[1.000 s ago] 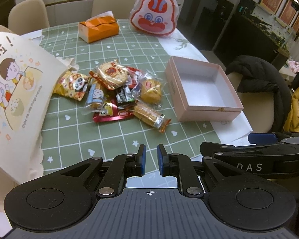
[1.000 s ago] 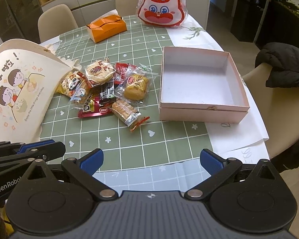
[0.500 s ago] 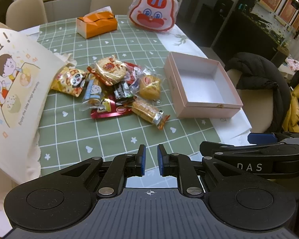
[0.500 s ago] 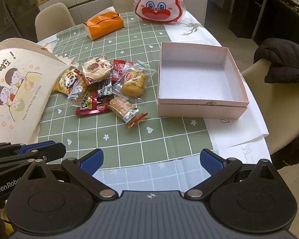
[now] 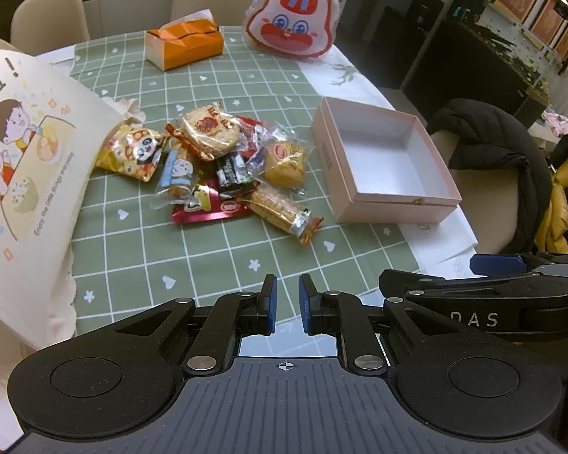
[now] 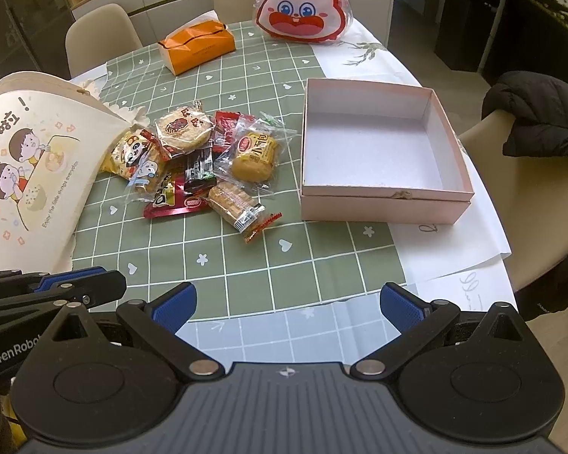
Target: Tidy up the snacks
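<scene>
A pile of several wrapped snacks [image 5: 223,162] lies on the green checked tablecloth, also in the right wrist view [image 6: 204,166]. An empty pink box [image 5: 382,159] stands open just right of the pile, and shows in the right wrist view [image 6: 378,151]. My left gripper [image 5: 286,302] is nearly shut and empty, held above the near table edge. My right gripper [image 6: 287,302] is wide open and empty, also near the front edge, facing the gap between the pile and the box.
A cream cartoon-printed bag [image 5: 22,174] lies at the left. An orange tissue box [image 6: 197,47] and a rabbit-face bag [image 6: 303,9] stand at the far side. Chairs ring the table; one at the right carries a black jacket [image 6: 537,113].
Both grippers have moved slightly toward the table, so the snacks and box look closer. Neither gripper's jaws changed, and nothing on the table moved.
</scene>
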{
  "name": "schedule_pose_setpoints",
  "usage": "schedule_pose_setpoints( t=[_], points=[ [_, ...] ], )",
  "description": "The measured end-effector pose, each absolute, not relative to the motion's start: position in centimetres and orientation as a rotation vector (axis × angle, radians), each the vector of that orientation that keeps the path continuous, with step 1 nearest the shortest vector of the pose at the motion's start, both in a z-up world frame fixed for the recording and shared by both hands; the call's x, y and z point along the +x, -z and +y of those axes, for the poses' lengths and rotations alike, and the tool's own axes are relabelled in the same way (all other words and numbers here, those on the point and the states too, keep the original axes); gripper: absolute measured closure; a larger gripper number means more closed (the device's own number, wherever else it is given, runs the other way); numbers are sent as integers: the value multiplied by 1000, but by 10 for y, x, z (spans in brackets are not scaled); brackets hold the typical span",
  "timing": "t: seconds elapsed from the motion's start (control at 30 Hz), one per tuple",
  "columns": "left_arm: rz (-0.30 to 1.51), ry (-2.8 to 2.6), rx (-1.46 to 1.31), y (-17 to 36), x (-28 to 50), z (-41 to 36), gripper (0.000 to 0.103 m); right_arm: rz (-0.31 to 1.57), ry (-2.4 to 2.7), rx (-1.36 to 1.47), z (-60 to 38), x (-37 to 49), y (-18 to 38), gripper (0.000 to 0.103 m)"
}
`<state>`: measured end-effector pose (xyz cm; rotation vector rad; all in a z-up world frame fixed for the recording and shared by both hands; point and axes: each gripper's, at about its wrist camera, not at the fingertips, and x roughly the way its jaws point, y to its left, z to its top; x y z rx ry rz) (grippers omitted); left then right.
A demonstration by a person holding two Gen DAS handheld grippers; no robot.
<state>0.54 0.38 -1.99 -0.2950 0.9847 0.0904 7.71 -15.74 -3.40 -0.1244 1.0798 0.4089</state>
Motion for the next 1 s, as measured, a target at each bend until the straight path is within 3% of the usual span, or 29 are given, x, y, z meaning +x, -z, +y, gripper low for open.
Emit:
schedule_pose_setpoints(
  t=[1.0],
  points=[
    [1001,-103,-314,24,6,9,86,1102,-377,-128,-157,80,39,0]
  ],
)
